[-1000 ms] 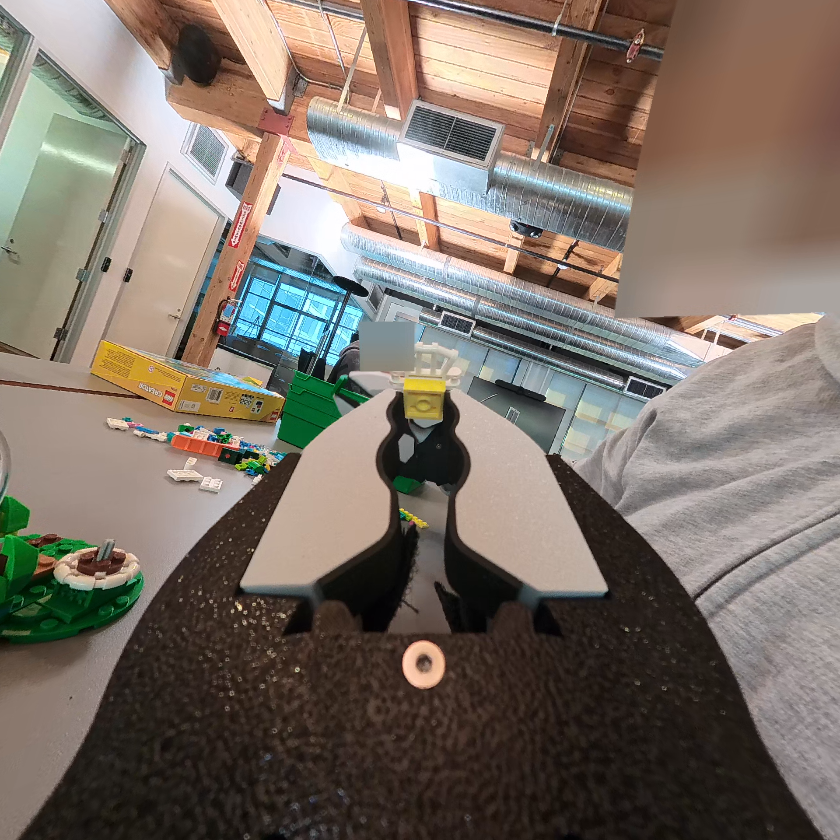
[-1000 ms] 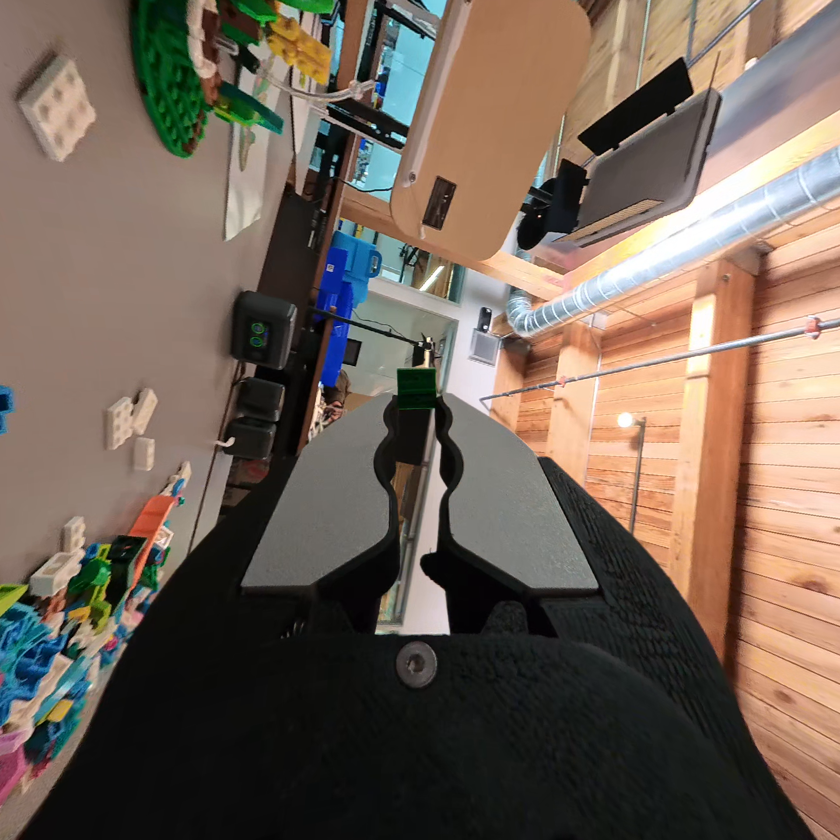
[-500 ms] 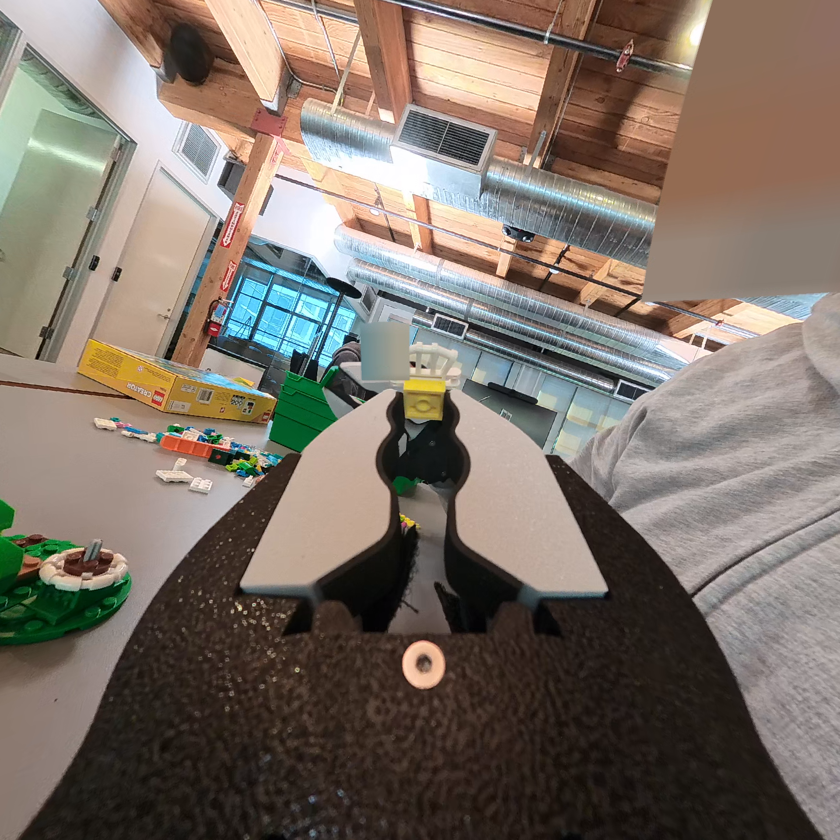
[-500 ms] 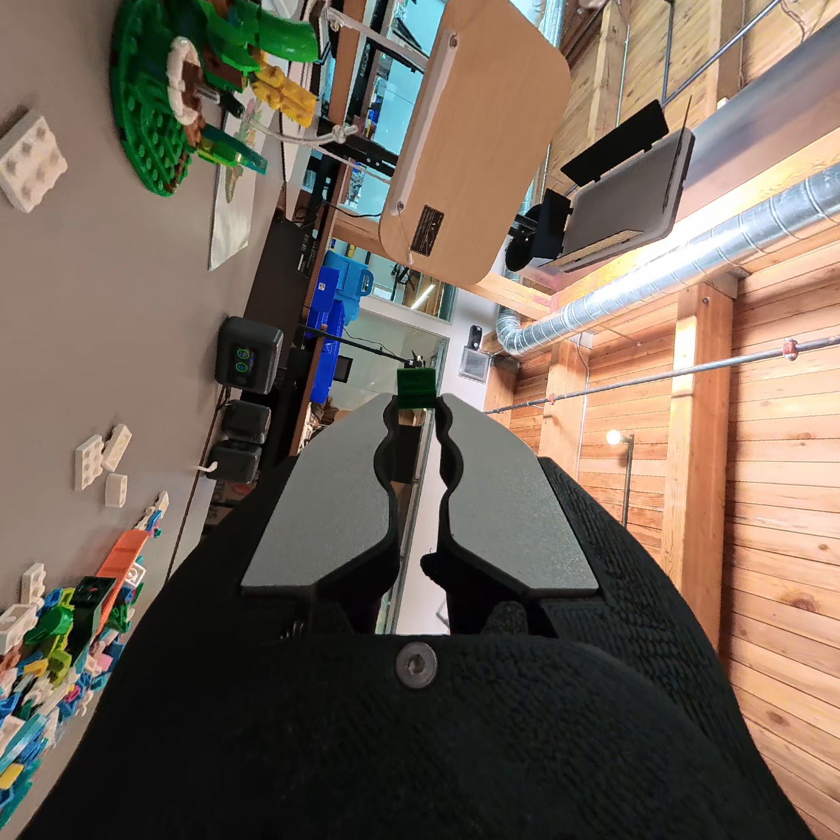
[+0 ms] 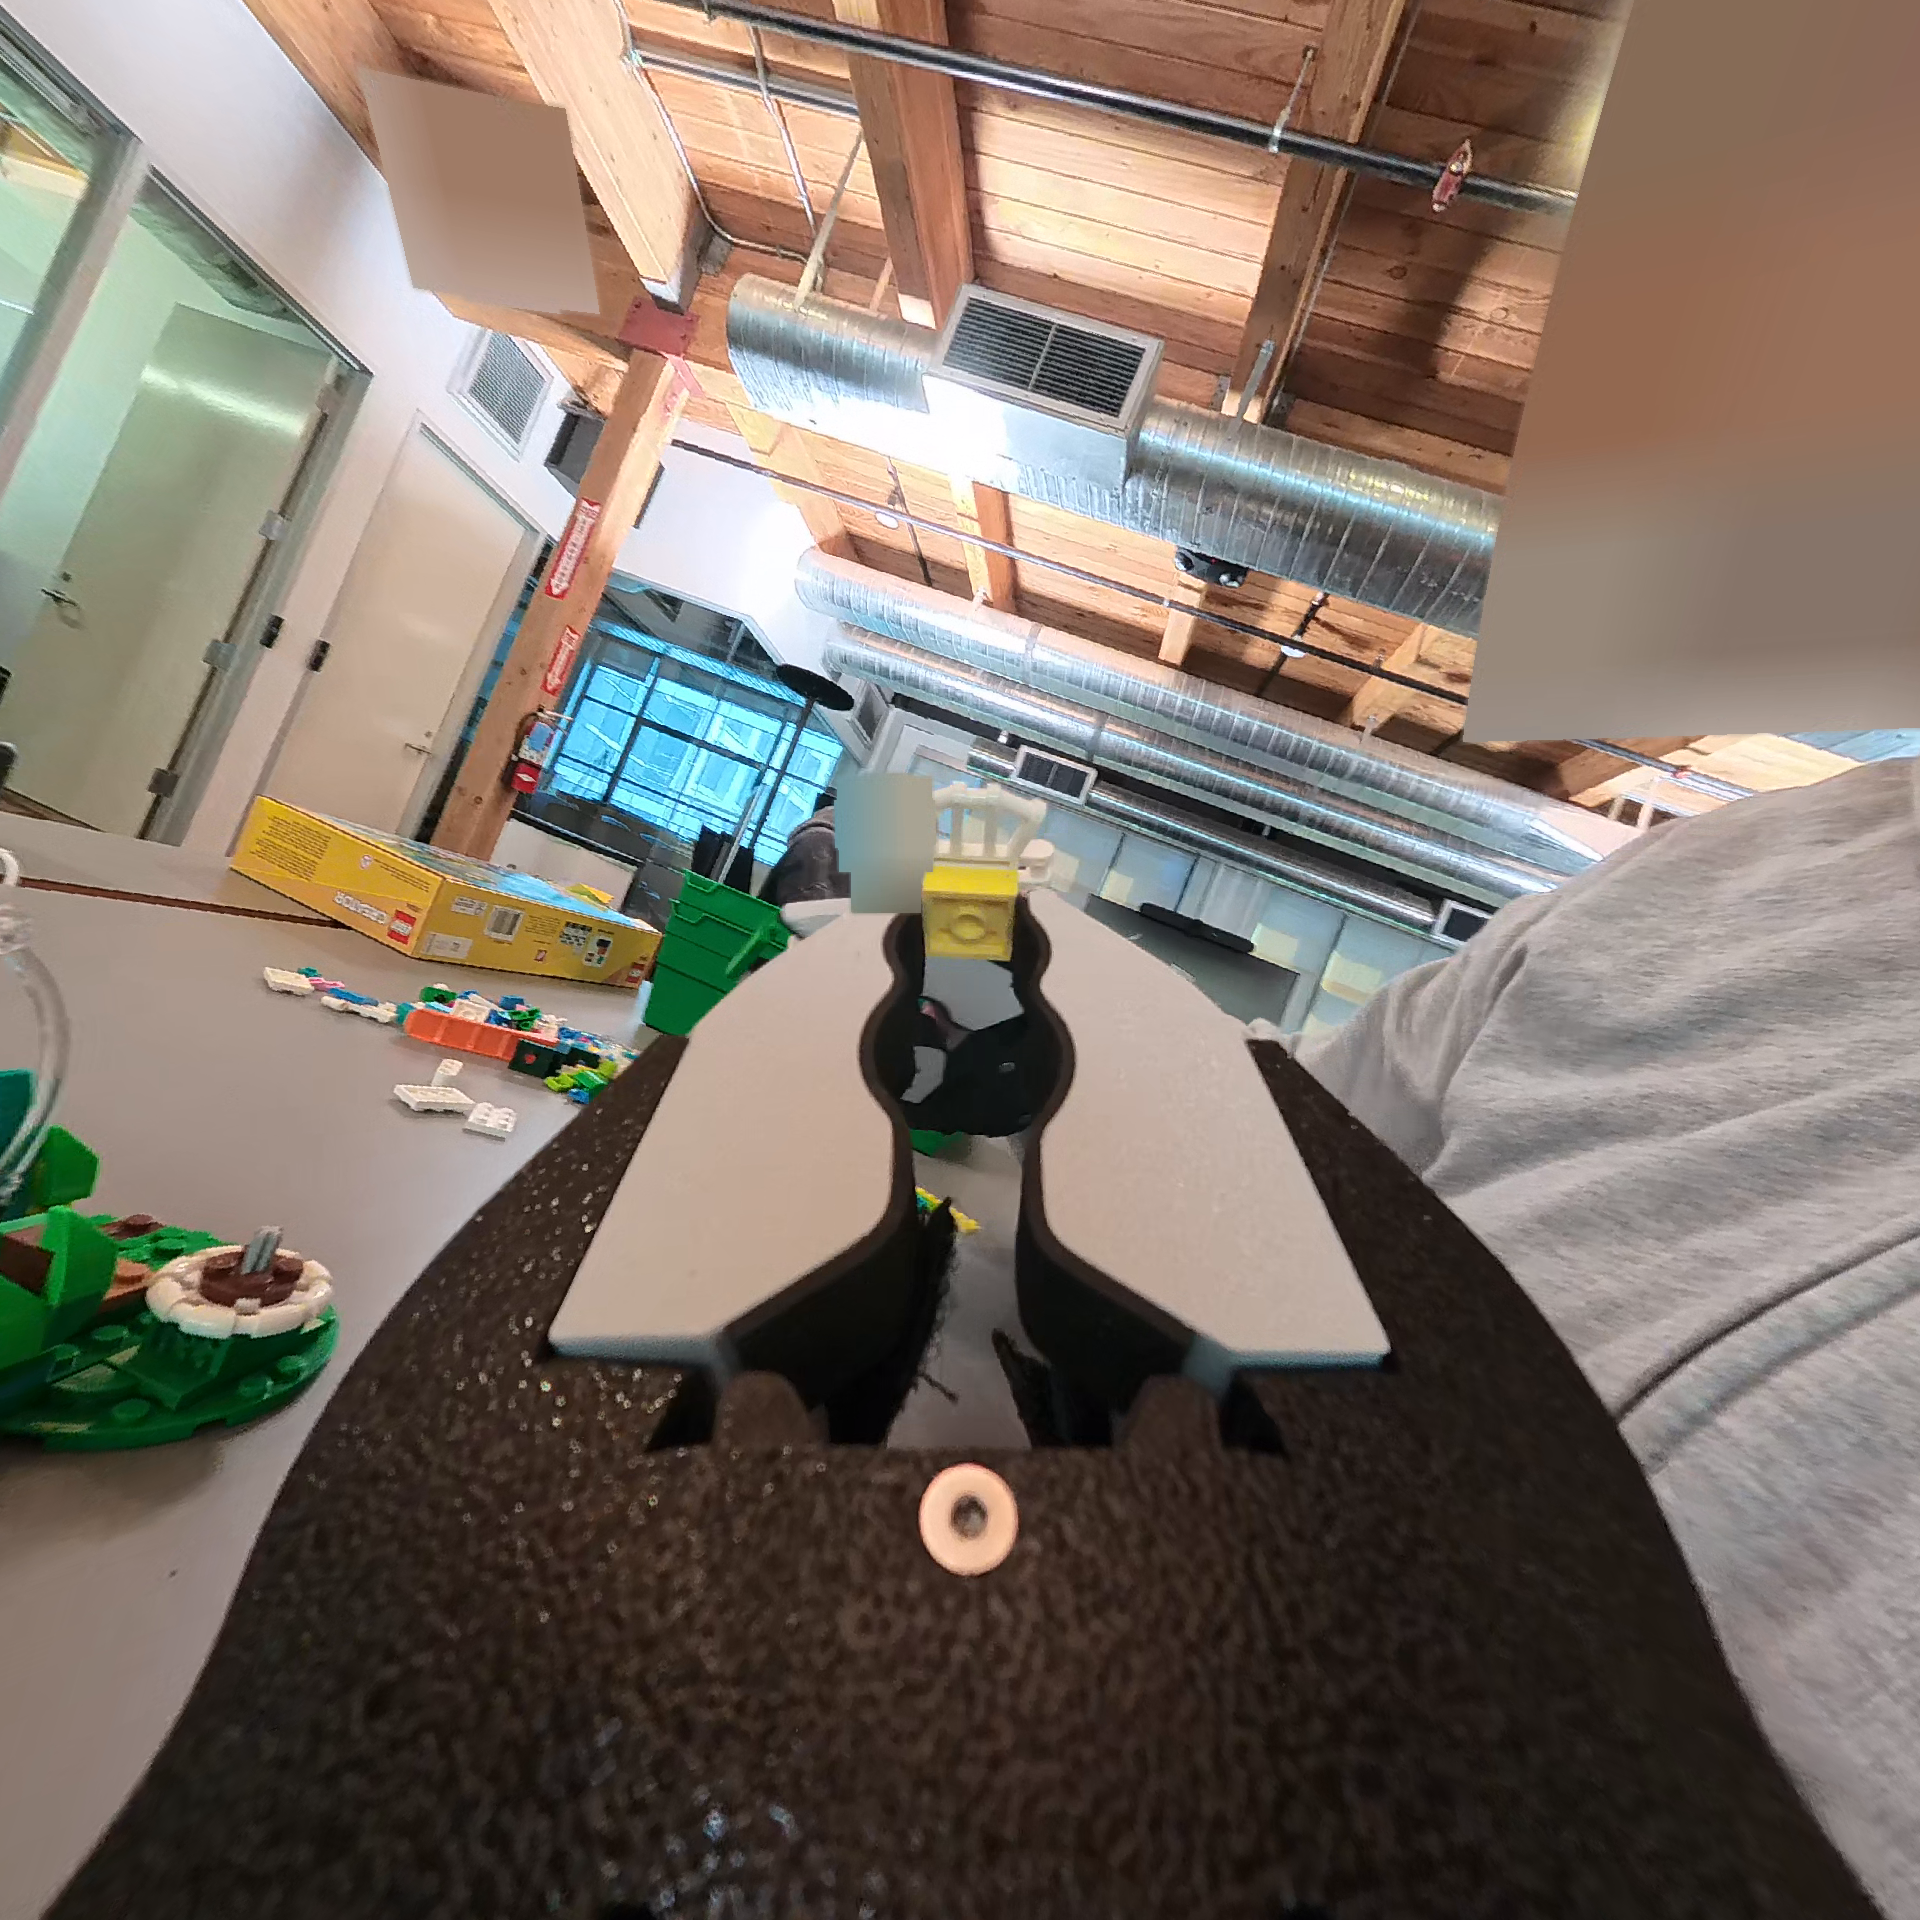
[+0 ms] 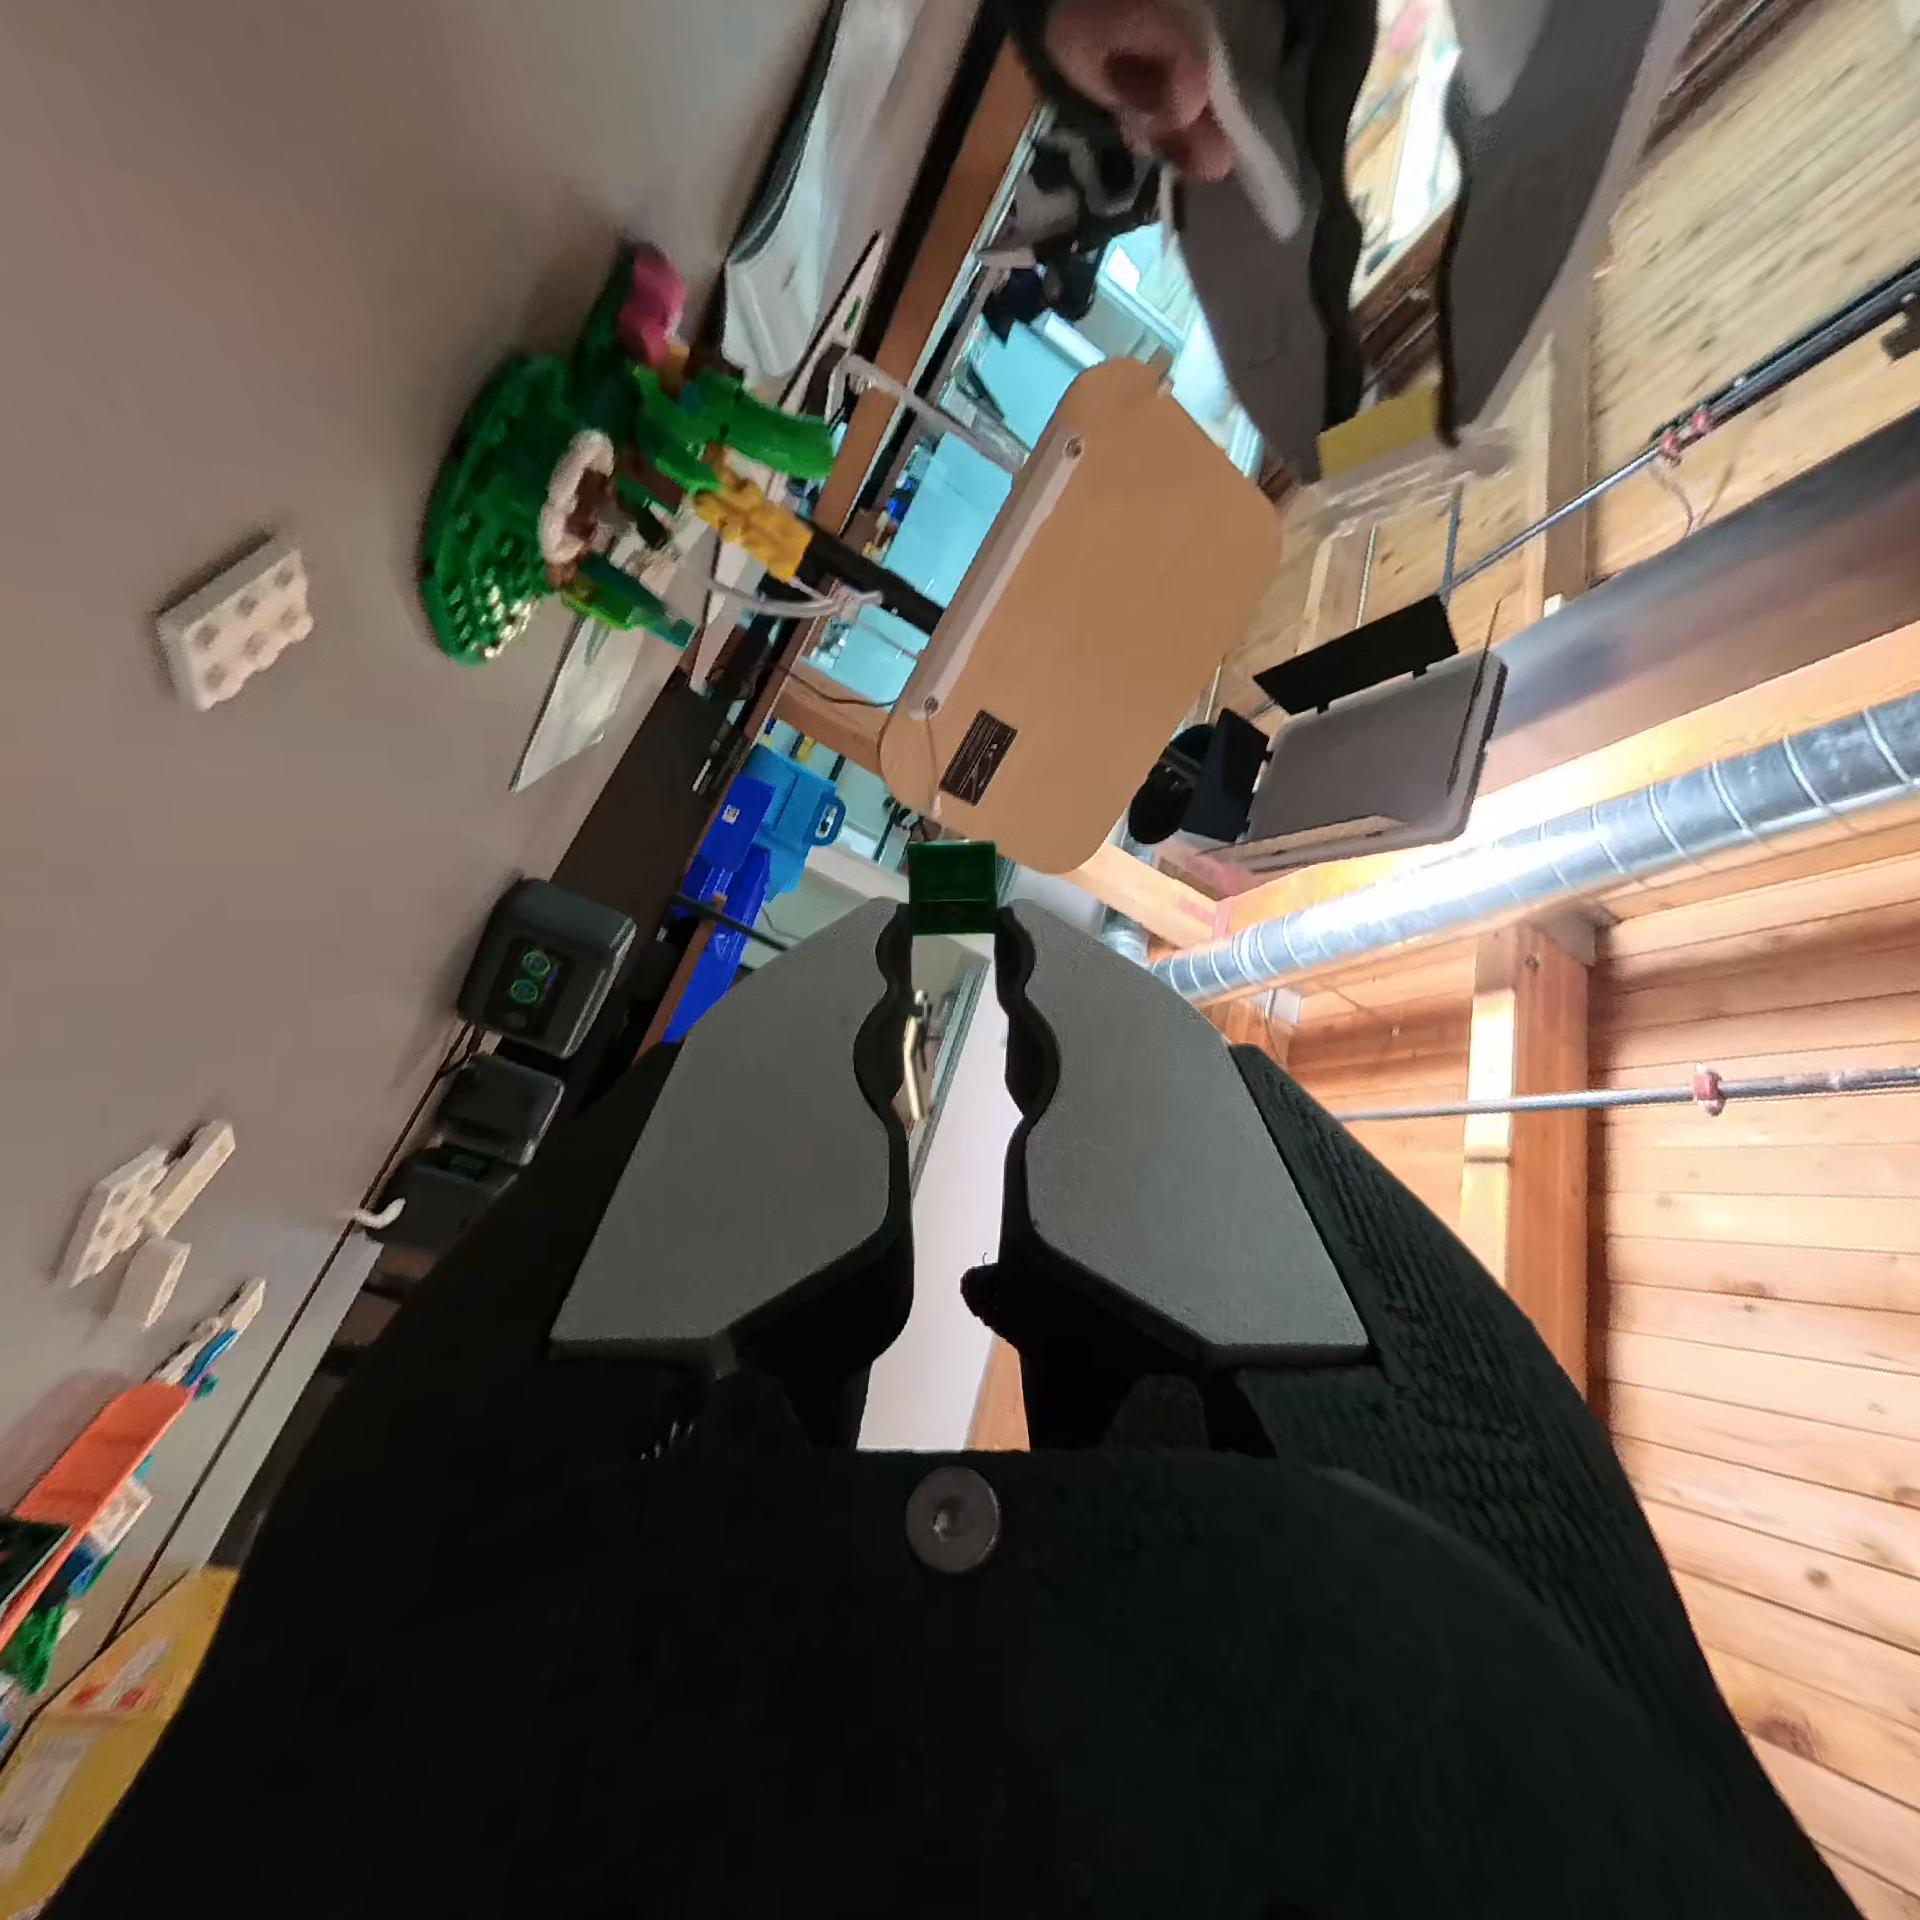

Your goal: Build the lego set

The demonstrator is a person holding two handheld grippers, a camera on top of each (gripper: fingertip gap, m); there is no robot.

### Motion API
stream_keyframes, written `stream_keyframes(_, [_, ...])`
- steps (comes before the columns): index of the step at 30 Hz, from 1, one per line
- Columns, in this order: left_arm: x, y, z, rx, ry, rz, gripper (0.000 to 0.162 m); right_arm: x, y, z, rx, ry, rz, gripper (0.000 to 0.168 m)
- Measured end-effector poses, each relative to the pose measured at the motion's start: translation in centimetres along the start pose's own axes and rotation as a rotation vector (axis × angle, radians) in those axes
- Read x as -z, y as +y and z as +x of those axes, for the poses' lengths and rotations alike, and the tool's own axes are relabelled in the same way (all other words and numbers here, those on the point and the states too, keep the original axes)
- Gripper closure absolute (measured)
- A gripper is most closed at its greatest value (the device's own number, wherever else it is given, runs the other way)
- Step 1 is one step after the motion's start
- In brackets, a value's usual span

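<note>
My left gripper (image 5: 968, 920) is shut on a small yellow brick (image 5: 968, 914) with a white fence-like piece (image 5: 985, 826) on top, held up in the air above the table. My right gripper (image 6: 951, 914) is shut on a small dark green brick (image 6: 950, 885), also held in the air and rolled sideways. The partly built model on a round green base shows at the left in the left wrist view (image 5: 156, 1340) and at the upper left in the right wrist view (image 6: 540, 520).
Loose bricks (image 5: 488, 1029), white plates (image 5: 447, 1101), a yellow box (image 5: 436, 904) and a green bin (image 5: 707, 951) lie on the grey table (image 5: 239, 1039). A white plate (image 6: 234, 623) and black devices (image 6: 540, 966) are nearby. A grey sleeve (image 5: 1662, 1195) fills the right. The gap from one gripper's tips to the other's is roughly 10 cm.
The right gripper has swung and rolled, so the green model slid toward the middle of its view, blurred. The left gripper tilted slightly; both still hold their bricks.
</note>
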State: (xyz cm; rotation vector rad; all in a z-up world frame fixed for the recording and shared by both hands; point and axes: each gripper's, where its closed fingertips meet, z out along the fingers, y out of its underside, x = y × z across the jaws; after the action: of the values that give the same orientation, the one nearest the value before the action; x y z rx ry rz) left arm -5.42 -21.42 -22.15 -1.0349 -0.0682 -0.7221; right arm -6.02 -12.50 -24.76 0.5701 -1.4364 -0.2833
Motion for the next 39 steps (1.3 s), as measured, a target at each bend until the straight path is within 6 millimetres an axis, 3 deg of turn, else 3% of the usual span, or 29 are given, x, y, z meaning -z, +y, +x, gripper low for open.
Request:
stream_keyframes(3, [0.1,0.0,-0.4,-0.025,-0.046,-0.010,0.146,-0.6,-0.5,1.3,0.003,0.033,0.028,0.154])
stream_keyframes(8, [-0.7,1.7,0.2,-0.098,-0.044,-0.120,0.146,-1.6,-0.8,4.2,0.032,0.123,0.030,0.154])
stream_keyframes(12, [-0.6,0.8,0.7,-0.015,-0.003,-0.027,0.146,-2.2,-2.1,7.1,0.074,0.214,0.060,0.155])
stream_keyframes(16, [-0.2,0.0,0.4,0.053,0.012,0.027,0.146,-2.5,-3.3,8.7,0.094,0.266,0.092,0.154])
stream_keyframes(39, [0.7,-1.8,0.2,0.230,0.076,0.187,0.146,-3.3,-6.2,8.8,0.196,0.298,0.123,0.155])
